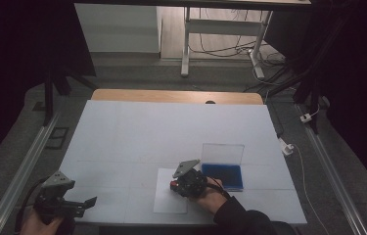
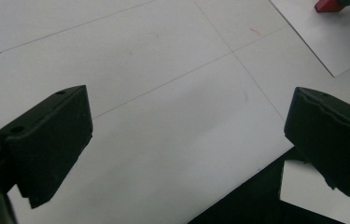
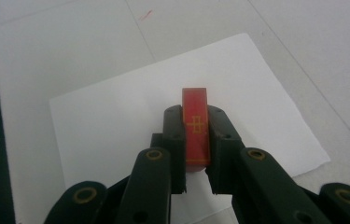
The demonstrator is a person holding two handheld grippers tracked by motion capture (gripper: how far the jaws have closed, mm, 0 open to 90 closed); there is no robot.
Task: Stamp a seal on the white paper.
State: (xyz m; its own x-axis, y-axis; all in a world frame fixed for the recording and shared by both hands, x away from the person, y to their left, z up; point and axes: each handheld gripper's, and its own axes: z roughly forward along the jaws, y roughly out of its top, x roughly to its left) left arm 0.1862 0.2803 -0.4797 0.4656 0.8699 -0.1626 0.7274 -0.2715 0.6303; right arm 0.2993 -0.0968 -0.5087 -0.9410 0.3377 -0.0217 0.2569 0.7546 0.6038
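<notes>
A narrow red block with a gold mark on its top face sits clamped between the jaws of my right gripper, held over a white sheet of paper. From above, that right gripper is over the paper near the table's front, with the red block peeking out at its left. My left gripper hovers at the front left corner of the table. Its jaws stand wide apart in the left gripper view, nothing between its fingertips.
An open clear-lidded box with a dark blue pad inside lies just right of the paper. The white table cover stretches back to a wooden edge. The table's front edge lies directly under the left gripper.
</notes>
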